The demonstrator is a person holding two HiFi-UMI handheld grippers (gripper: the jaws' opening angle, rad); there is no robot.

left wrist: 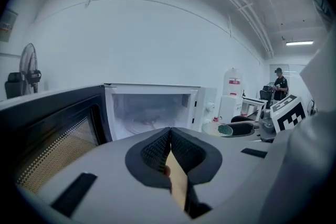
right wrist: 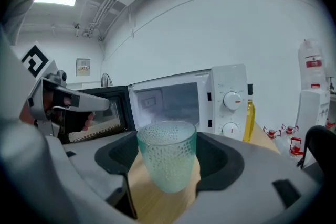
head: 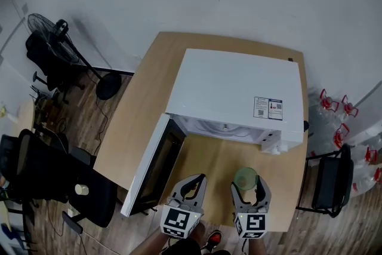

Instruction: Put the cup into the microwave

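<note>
A clear green dimpled cup (right wrist: 167,161) hangs upright just above the wooden table (head: 143,104), and my right gripper (right wrist: 168,165) is shut on it. From the head camera, the cup (head: 245,177) sits between that gripper's (head: 248,184) fingers, in front of the white microwave (head: 236,89). The microwave's door (head: 152,167) is swung wide open to the left, and its cavity (left wrist: 149,113) is lit and bare. My left gripper (head: 194,181) is shut with nothing in it, hovering by the open door; its tips (left wrist: 169,135) point at the cavity.
A yellow oil bottle (right wrist: 250,118) stands right of the microwave. Black chairs (head: 54,188) and a standing fan (head: 48,39) are on the floor at left. Another chair (head: 328,179) and water jugs (head: 337,113) are at right. A person (left wrist: 280,84) stands far off.
</note>
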